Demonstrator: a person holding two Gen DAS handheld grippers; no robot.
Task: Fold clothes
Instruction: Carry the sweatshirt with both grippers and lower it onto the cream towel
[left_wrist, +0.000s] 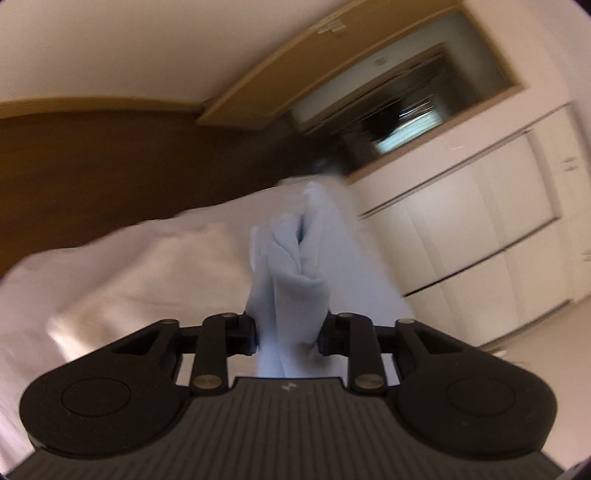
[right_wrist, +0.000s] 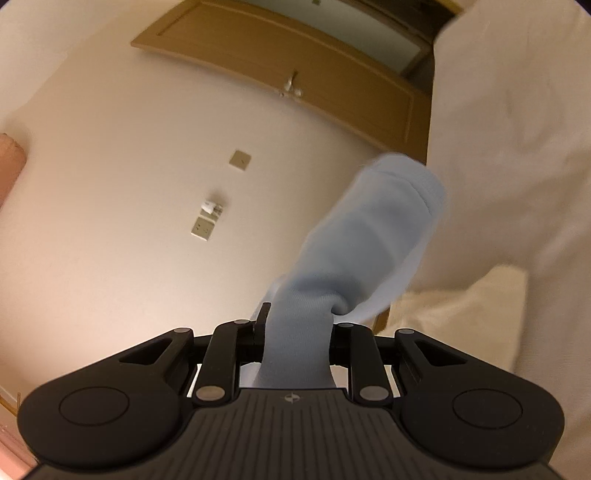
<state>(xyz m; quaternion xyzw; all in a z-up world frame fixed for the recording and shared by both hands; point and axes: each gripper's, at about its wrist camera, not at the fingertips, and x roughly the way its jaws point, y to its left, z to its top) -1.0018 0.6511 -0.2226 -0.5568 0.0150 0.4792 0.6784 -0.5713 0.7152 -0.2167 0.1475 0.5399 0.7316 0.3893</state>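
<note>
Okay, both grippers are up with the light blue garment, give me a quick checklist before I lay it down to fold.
1. Left gripper gripping the light blue garment: ok, cloth bunched between its jaws.
2. Right gripper gripping the garment: ok, cloth pinched between its jaws.
3. Garment spread flat between the grippers: not ok, it is bunched and folded at both.
4. Landing surface: ok, white bed lies ahead of the left gripper.
5. Rest of the garment hanging free: cannot tell, neither view shows it whole.
6. Sharp view for placing: not ok, both pictures are motion blurred.
</note>
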